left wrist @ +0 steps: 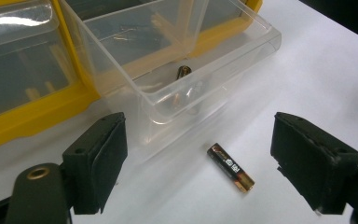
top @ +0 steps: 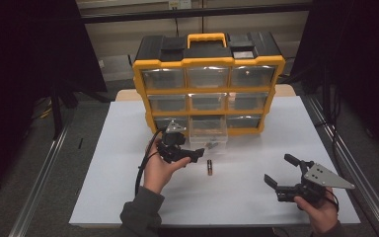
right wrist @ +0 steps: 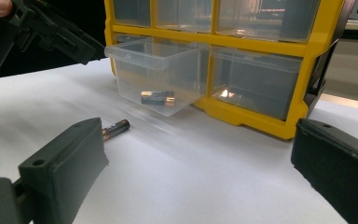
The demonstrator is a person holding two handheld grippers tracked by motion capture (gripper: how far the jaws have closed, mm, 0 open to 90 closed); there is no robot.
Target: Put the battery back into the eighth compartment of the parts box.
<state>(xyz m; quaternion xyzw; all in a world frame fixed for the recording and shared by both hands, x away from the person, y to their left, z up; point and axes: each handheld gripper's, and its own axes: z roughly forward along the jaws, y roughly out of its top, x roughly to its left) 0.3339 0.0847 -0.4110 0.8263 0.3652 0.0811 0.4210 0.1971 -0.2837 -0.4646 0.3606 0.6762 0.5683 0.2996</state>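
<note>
Batteries were the business at your table. From the high view, your left gripper (top: pixel 196 157) hung just short of the black-and-gold cylindrical battery (top: pixel 209 167) lying on the white table sheet (top: pixel 103 163), jaws spread and empty, placed as if to line up a pick. Your right gripper (top: pixel 278 173) waited well apart, jaws also spread, clear of the work. Behind stood the yellow-and-black plastic drawer cabinet (top: pixel 208 89), its clear plastic drawer (top: pixel 208 132) pulled out from the bottom row, likely to receive the battery.

Along the left gripper view, the battery (left wrist: pixel 230 167) lay between your open pads, untouched, with the drawer (left wrist: pixel 177 74) just beyond, another battery (left wrist: pixel 182 72) already inside.

Along the right gripper view, the loose battery (right wrist: pixel 115 129) rested near the drawer (right wrist: pixel 156 77), which held a battery (right wrist: pixel 157 97).
</note>
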